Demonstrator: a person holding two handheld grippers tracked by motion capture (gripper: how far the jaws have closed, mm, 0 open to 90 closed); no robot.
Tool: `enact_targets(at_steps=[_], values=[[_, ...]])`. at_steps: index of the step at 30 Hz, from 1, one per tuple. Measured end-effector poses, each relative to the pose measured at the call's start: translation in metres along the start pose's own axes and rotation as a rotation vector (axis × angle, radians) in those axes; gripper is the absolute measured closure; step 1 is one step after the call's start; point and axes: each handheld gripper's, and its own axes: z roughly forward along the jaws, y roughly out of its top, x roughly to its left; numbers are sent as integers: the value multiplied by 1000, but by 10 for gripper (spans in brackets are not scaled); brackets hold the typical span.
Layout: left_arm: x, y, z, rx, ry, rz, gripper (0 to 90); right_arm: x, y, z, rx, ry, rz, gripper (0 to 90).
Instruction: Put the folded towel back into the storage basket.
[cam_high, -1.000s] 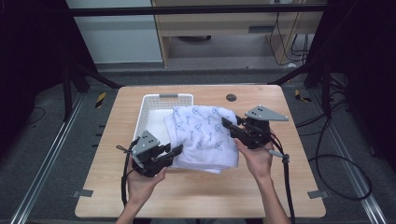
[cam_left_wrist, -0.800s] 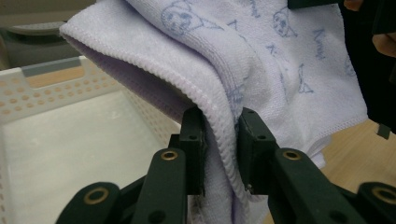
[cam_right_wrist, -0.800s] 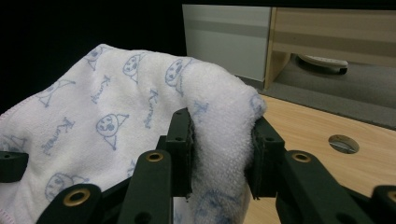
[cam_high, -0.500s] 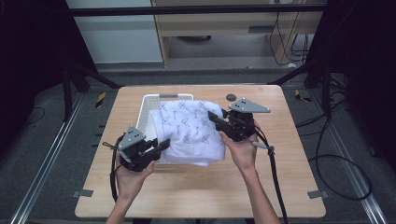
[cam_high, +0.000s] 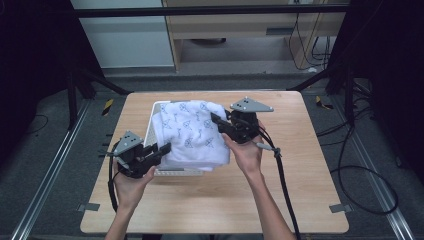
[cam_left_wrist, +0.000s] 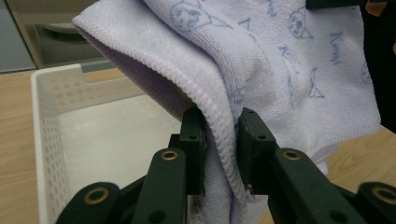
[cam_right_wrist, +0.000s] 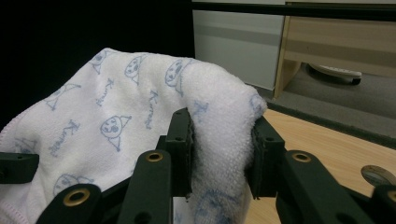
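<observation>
I hold a folded white towel (cam_high: 192, 134) between my two tools, and what matters now is where it hangs against the white basket (cam_high: 154, 111) below it. In the high view the towel sits in the middle of the frame, draped over the basket's right part and spilling past its near rim toward the bottom of the frame, so the basket's open floor lies to the towel's left and a little up in the picture.

My left tool (cam_high: 159, 151) is clamped on the towel's near left edge; in the left gripper view the stitched hem (cam_left_wrist: 219, 140) is pinched between the two black jaws, with the basket's floor (cam_left_wrist: 112, 135) open just beyond and to the left of them. My right tool (cam_high: 220, 124) is clamped on the far right corner; in the right gripper view a thick fold (cam_right_wrist: 219, 140) is squeezed between its jaws.

The towel's long axis runs between the tools, from lower left to upper right of the high view, across the basket's long side. My left tool is the nearer to the basket, so I judge the towel must travel leftward and swing into line before it can settle inside.
</observation>
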Motion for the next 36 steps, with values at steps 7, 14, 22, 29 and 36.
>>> enact_targets(at_steps=[7, 14, 22, 29, 36], values=[[11, 1, -3, -8, 25, -16, 728, 7, 6, 16, 0, 10, -8, 664], [25, 0, -4, -10, 47, -32, 728, 11, 9, 30, 3, 18, -10, 663], [38, 0, -4, -8, 67, -53, 729, 16, 12, 47, 8, 26, -13, 663], [49, -2, 0, 9, 94, -59, 729, 17, 9, 63, 19, 27, -6, 663], [61, -7, 7, 28, 113, -81, 729, 17, 4, 83, 32, 31, -5, 663]])
